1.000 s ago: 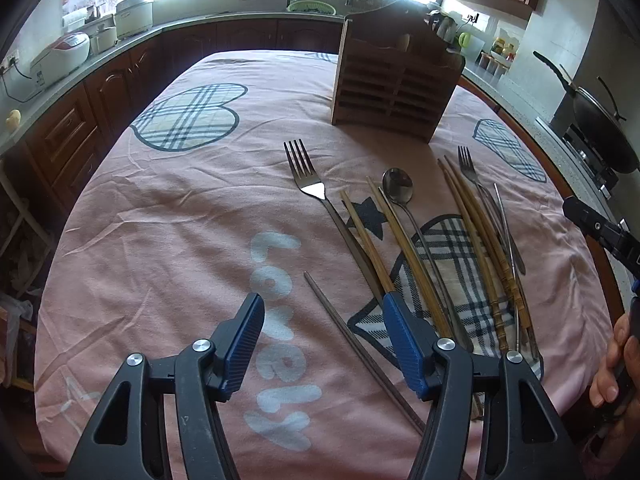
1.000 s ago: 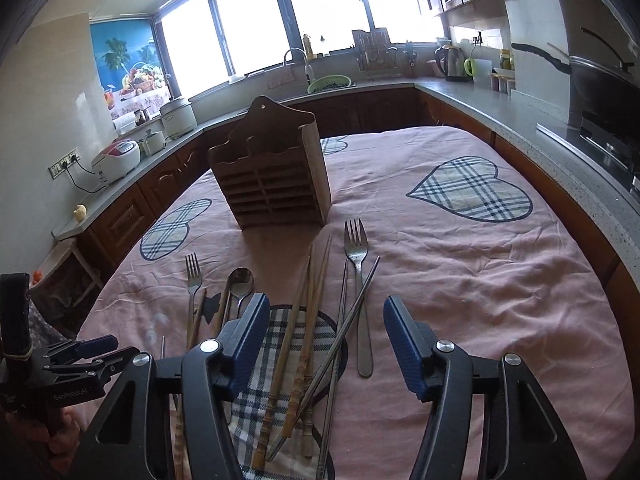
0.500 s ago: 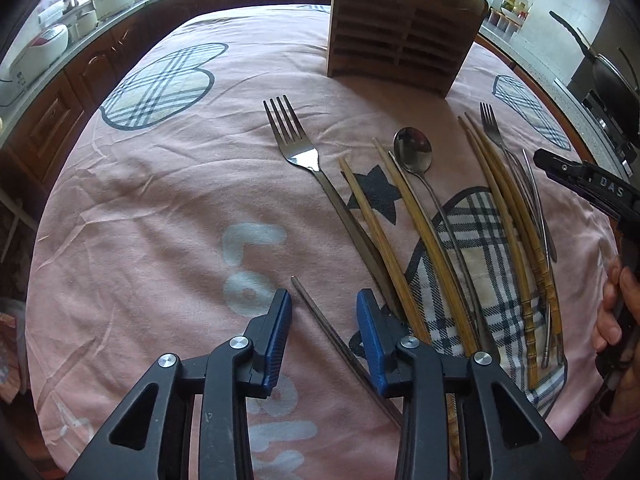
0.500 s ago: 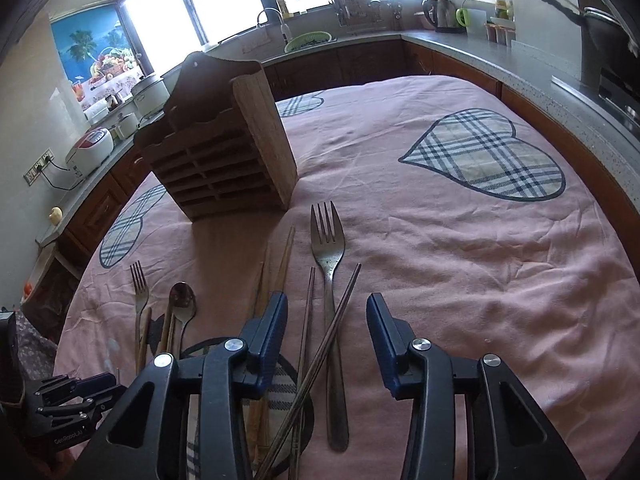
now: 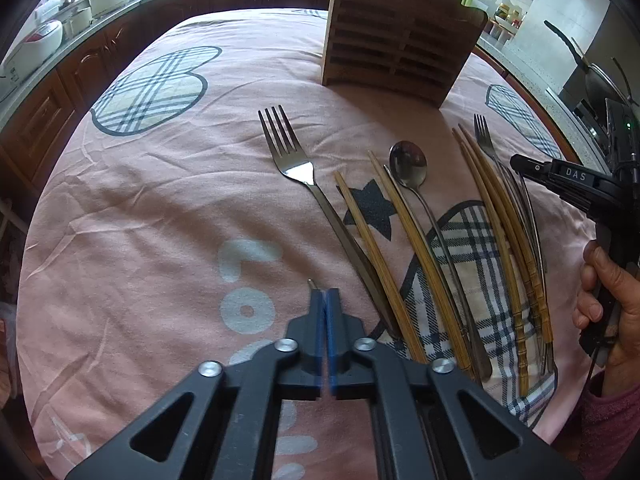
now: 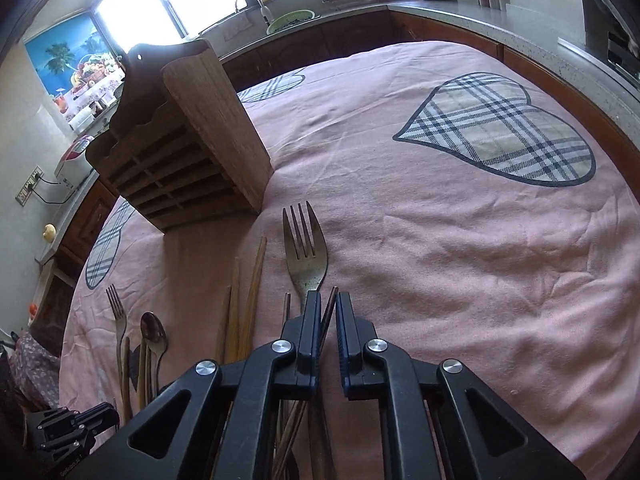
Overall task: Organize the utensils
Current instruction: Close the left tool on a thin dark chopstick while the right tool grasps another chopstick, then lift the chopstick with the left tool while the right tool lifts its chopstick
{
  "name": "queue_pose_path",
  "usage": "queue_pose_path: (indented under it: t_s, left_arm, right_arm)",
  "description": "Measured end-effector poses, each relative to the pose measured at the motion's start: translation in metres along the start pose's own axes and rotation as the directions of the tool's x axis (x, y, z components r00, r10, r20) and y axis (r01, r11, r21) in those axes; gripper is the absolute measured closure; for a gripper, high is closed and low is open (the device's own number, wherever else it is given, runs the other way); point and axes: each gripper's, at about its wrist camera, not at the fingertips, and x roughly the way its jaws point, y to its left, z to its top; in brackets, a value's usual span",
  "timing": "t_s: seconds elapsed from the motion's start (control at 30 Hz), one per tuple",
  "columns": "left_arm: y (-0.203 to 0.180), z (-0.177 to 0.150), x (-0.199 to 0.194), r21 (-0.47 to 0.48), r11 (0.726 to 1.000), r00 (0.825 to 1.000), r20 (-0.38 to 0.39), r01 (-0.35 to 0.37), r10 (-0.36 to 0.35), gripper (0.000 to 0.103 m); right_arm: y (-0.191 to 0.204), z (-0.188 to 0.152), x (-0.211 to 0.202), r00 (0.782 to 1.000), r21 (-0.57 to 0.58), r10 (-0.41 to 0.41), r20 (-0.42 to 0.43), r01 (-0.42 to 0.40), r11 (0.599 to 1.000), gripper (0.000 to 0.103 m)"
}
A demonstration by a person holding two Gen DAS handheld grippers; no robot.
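Several utensils lie in a row on the pink tablecloth [image 5: 160,208]: a steel fork [image 5: 288,152], a spoon [image 5: 408,164], bamboo chopsticks [image 5: 376,256] and a second fork [image 6: 306,256]. My left gripper [image 5: 324,294] is shut on a thin metal chopstick, whose tip [image 5: 311,283] pokes out past the blue pads. My right gripper [image 6: 328,308] is shut on another dark metal chopstick [image 6: 332,296] lying just right of the second fork's handle. The slatted wooden utensil holder [image 5: 400,40] stands upright behind the row.
A person's hand [image 5: 608,300] holds the right gripper at the table's right edge. Kitchen counters with appliances ring the table; a wok [image 5: 592,76] sits on the stove at right. Plaid heart patches [image 6: 500,128] mark the cloth.
Both grippers have dropped closer to the table and gone from wide open to shut, the left on the lone metal chopstick, the right on a chopstick beside the fork.
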Motion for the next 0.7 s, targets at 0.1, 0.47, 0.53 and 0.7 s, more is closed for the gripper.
queue_pose_path:
  t_s: [0.1,0.47,0.53,0.7]
  left_arm:
    - [0.006,0.001,0.000,-0.015,0.999,0.999,-0.012,0.032,-0.032,0.103]
    - [0.018,0.006,0.004,-0.064,0.996,0.994,-0.080,0.063,-0.068,0.100]
    - [0.017,0.009,0.005,-0.063,0.996,0.993,-0.098,0.056,-0.063,0.098]
    - [0.006,0.018,0.009,-0.057,0.997,0.987,-0.146,0.053,-0.061,0.083]
  right_arm:
    - [0.003,0.001,-0.007,1.000,-0.010,0.010,0.021,-0.010,1.000,0.096]
    - [-0.002,0.004,-0.002,0.999,0.017,-0.012,-0.031,0.013,1.000,0.089]
    - [-0.005,0.005,0.000,0.999,0.024,-0.015,-0.039,0.016,1.000,0.086]
    - [-0.006,0.006,0.002,0.999,0.016,-0.011,-0.052,0.012,1.000,0.086]
